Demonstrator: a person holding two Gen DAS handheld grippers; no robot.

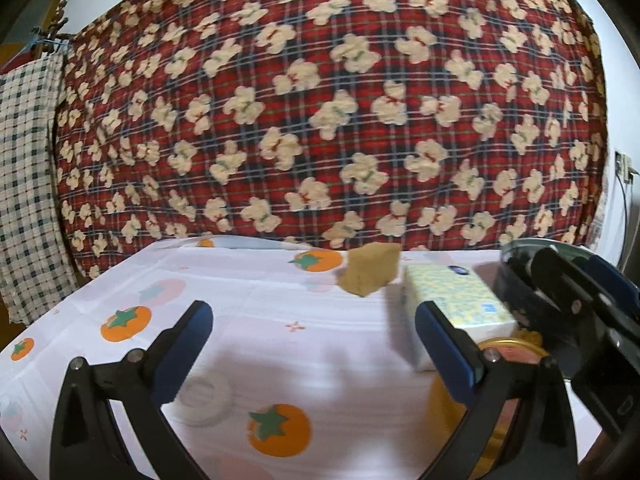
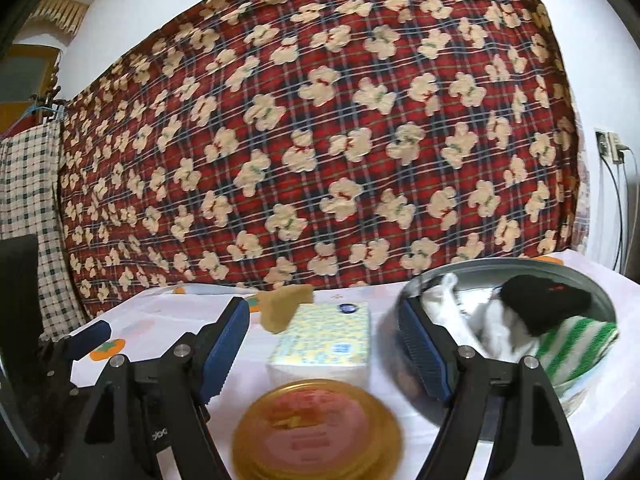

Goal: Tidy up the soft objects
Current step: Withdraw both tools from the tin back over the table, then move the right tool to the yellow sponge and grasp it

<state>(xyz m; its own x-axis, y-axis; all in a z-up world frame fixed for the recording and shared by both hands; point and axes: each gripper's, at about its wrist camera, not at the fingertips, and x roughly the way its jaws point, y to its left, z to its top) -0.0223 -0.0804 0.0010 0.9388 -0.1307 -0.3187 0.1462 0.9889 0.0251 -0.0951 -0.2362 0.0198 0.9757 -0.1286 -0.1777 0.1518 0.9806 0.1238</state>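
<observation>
Grippers, two: right gripper (image 2: 324,344) spread wide, empty; left gripper (image 1: 314,330) likewise spread, empty. Tissue pack (image 2: 324,346) lies just beyond the right fingertips on the tablecloth (image 1: 280,344), beside a gold lid (image 2: 316,428). Brown sponge (image 1: 370,272), possibly, stands behind it. Pack likely light, squashy, slick-wrapped; best taken across its short sides. Metal tin (image 2: 600,292) holds cloths.

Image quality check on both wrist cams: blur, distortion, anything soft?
Left wrist: near tabletop smeared, white ring ghosted, tissue pack soft, fisheye bowing the bear blanket. Right wrist: gold lid heavily blurred, metal tin rim streaked, same barrel distortion, dark vignette corners.
</observation>
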